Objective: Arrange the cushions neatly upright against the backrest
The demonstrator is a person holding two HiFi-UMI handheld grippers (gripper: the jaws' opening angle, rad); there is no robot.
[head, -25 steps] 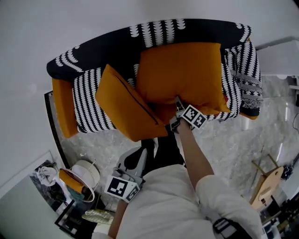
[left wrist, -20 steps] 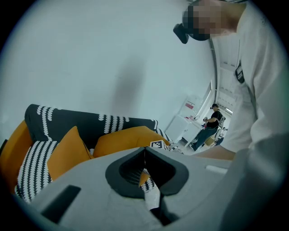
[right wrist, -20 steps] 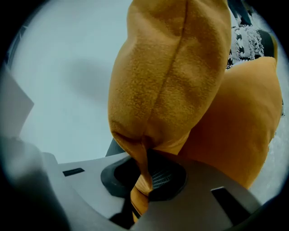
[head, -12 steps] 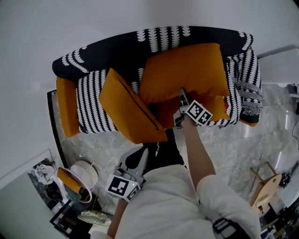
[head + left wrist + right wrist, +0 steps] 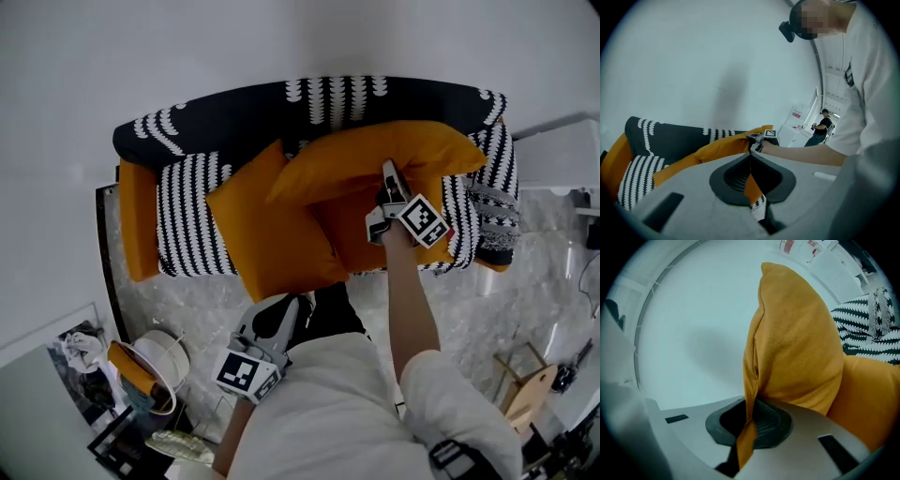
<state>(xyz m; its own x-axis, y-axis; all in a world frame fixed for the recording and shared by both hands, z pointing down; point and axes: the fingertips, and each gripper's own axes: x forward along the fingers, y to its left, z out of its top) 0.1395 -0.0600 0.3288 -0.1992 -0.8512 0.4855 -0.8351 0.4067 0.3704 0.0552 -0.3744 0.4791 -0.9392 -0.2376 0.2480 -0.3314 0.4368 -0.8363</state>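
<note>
A large orange cushion (image 5: 375,155) lies across the black-and-white sofa (image 5: 244,112), its front edge raised. My right gripper (image 5: 387,176) is shut on that edge; in the right gripper view the orange fabric (image 5: 797,348) hangs pinched between the jaws of the right gripper (image 5: 749,416). A second orange cushion (image 5: 267,234) leans tilted on the seat to the left, overlapping the large one. My left gripper (image 5: 292,309) hangs low in front of the sofa, just below the second cushion's lower corner. In its own view the left gripper (image 5: 751,157) is shut, with nothing seen held.
An orange bolster (image 5: 138,225) lies along the sofa's left arm, and a patterned throw (image 5: 495,202) drapes the right arm. On the marble floor sit a round basket (image 5: 150,375) at the lower left and a wooden stand (image 5: 525,384) at the lower right. A white cabinet (image 5: 562,141) flanks the sofa.
My right gripper has risen and moved toward the backrest, pulling the large cushion's front edge up with it. The left gripper has stayed low in front of the sofa.
</note>
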